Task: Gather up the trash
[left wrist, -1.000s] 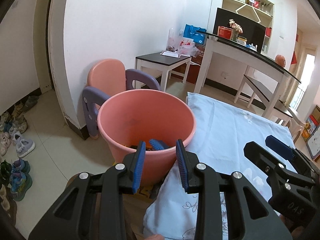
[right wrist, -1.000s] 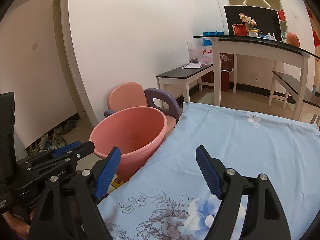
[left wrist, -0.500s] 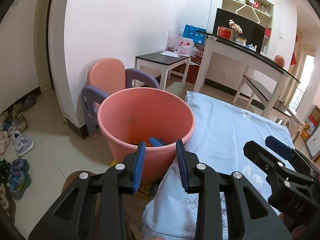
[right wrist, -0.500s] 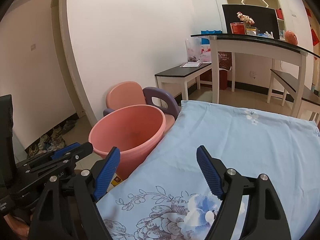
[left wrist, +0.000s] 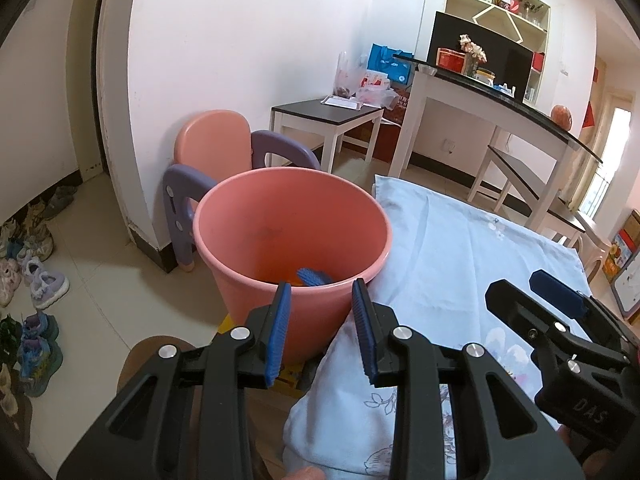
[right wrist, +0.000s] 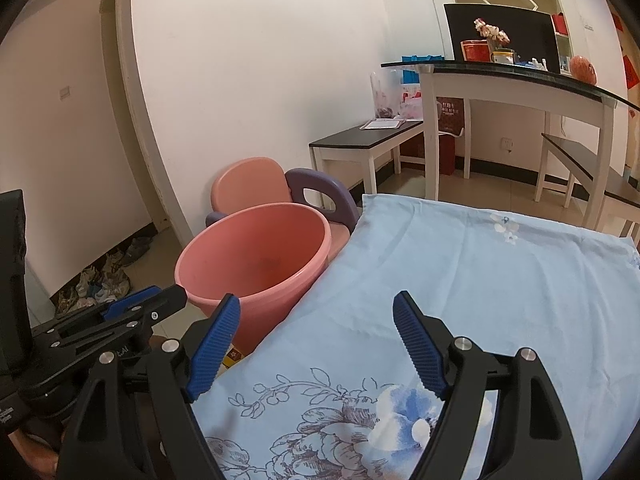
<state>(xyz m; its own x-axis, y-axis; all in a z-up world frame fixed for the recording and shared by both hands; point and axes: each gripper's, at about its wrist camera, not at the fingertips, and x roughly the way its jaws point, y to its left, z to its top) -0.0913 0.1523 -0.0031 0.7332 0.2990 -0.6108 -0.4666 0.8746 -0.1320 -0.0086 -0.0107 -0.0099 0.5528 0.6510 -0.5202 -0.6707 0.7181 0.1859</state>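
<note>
A pink plastic bucket [left wrist: 292, 236] stands on the floor against the left edge of a table with a light blue floral cloth [left wrist: 452, 248]. Blue and orange trash [left wrist: 312, 277] lies at its bottom. My left gripper [left wrist: 322, 334] is open and empty, just in front of the bucket's near rim. My right gripper [right wrist: 320, 348] is open wide and empty above the cloth [right wrist: 460, 280], right of the bucket [right wrist: 256, 256]. The right gripper's side also shows in the left wrist view [left wrist: 560, 320].
A pink and purple child's chair [left wrist: 224, 148] stands behind the bucket by the white wall. Shoes [left wrist: 36, 280] lie on the floor at left. A low black-topped bench [left wrist: 324, 116] and a tall white table [left wrist: 500, 108] stand further back.
Both grippers have drawn back and risen slightly from the bucket; the view of it shifted a little. Both jaws stay open.
</note>
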